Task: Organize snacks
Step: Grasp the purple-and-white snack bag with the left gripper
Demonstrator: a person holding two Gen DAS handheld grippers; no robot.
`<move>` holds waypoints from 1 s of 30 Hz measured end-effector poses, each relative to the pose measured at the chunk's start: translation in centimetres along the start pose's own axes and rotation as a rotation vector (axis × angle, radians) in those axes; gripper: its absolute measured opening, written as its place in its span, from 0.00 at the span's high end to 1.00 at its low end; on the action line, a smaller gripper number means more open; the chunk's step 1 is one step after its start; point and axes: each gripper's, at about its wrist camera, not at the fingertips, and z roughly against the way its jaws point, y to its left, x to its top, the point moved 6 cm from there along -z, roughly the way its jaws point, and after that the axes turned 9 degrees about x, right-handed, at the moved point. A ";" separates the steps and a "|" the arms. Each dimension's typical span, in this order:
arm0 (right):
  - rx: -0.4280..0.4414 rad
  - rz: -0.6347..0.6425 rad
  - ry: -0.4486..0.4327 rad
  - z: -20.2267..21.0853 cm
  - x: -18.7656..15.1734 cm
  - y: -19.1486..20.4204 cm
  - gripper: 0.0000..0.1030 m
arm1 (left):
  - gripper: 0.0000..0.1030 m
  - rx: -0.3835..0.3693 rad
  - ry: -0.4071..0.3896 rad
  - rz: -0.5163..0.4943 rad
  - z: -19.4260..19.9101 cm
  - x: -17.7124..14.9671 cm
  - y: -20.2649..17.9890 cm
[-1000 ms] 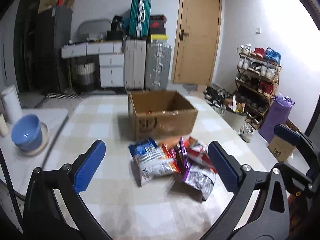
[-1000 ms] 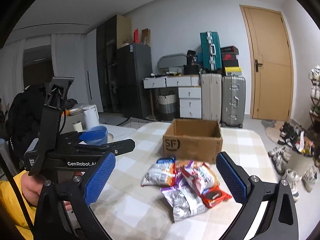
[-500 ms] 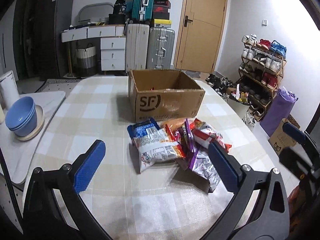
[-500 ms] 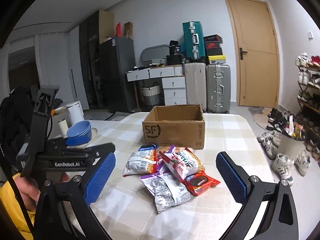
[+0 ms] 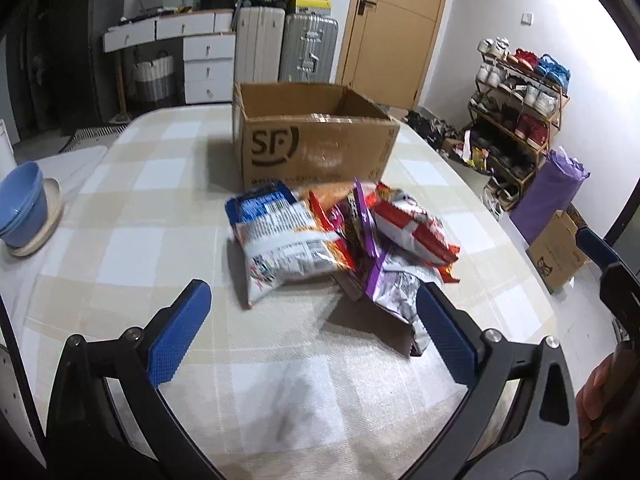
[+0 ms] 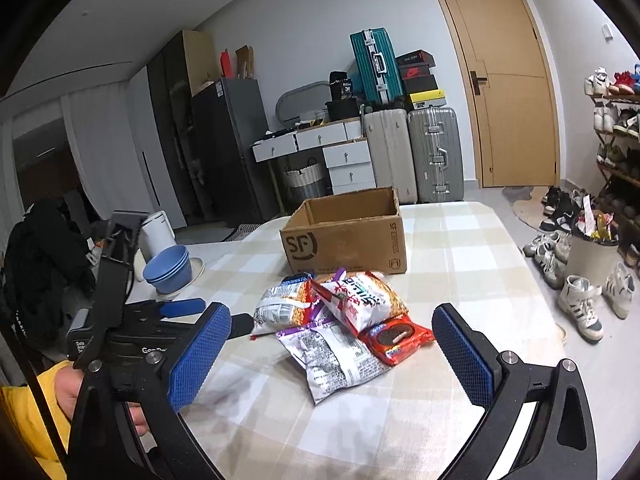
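approach step: the left gripper (image 5: pixel 310 326) and right gripper (image 6: pixel 330 354) are held wide open, empty, short of the snack packets (image 5: pixel 340 244); 1 packet is to be gripped next for the cardboard box (image 5: pixel 316 140).

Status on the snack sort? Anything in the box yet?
Done: nothing visible. The box is open, but its floor is hidden from both views, so I cannot tell whether anything is inside.
In hand: nothing. The left gripper and right gripper hover with jaws open and empty, short of the snack pile.
Left: all visible packets lie heaped on the table in front of the box.
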 end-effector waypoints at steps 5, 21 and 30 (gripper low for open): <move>0.014 -0.037 0.013 -0.2 -0.8 -0.9 0.01 | 0.01 -0.070 0.094 0.047 -2.9 -0.9 -0.9; 0.025 -0.150 0.032 -0.1 -2.7 -4.8 0.01 | 0.19 -0.177 0.274 0.120 -12.9 -1.2 -7.6; 0.039 -0.187 0.055 -0.5 -3.5 -5.6 0.01 | 0.63 -0.266 0.296 0.136 -15.8 -0.6 -11.4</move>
